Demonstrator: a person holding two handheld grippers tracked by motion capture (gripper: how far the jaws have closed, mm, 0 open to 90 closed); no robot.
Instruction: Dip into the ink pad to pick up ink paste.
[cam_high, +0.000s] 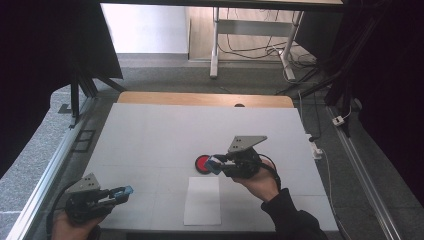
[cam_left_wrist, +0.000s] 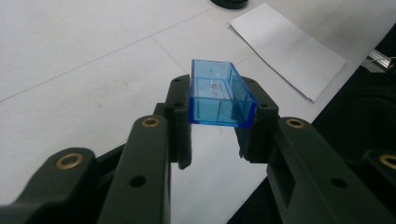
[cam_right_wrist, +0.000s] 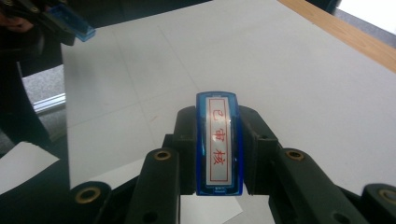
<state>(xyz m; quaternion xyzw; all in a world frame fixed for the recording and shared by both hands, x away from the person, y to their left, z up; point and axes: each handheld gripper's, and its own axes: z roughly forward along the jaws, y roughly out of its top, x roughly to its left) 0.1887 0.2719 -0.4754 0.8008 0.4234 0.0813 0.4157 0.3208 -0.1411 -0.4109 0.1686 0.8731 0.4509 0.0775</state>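
Left gripper (cam_high: 121, 192): seen in the high view left of the white paper sheet (cam_high: 202, 201), near the table's front edge; its jaws are clamped on a clear blue stamp cap (cam_left_wrist: 220, 94), which is held off the table.
Blue stamp cap: hollow and open-ended in the left gripper view, pinched across its long side walls; faint red marks are seen through the plastic.
White paper sheet: laid flat on the white table (cam_high: 150, 135), taken here as the landmark; nothing rests on it.
Red ink pad (cam_high: 202, 162): a round black-rimmed dish just beyond the sheet's far edge.
Right gripper (cam_high: 214, 164): held just beyond the sheet, at the ink pad; its jaws are closed on the blue stamp body (cam_right_wrist: 219, 144).
Blue stamp body: gripped by its two flat sides, with the label of red characters turned toward the camera.
Step in hand, judged: the stamp face appears to be brought to the ink pad.
How it is done well: the stamp should be kept level, pressed straight down, and lifted cleanly before the sheet is approached; the cap should be kept well aside.
View difference: the label text is legible in the right gripper view, while the pad and the sheet's layout are given by the high view.
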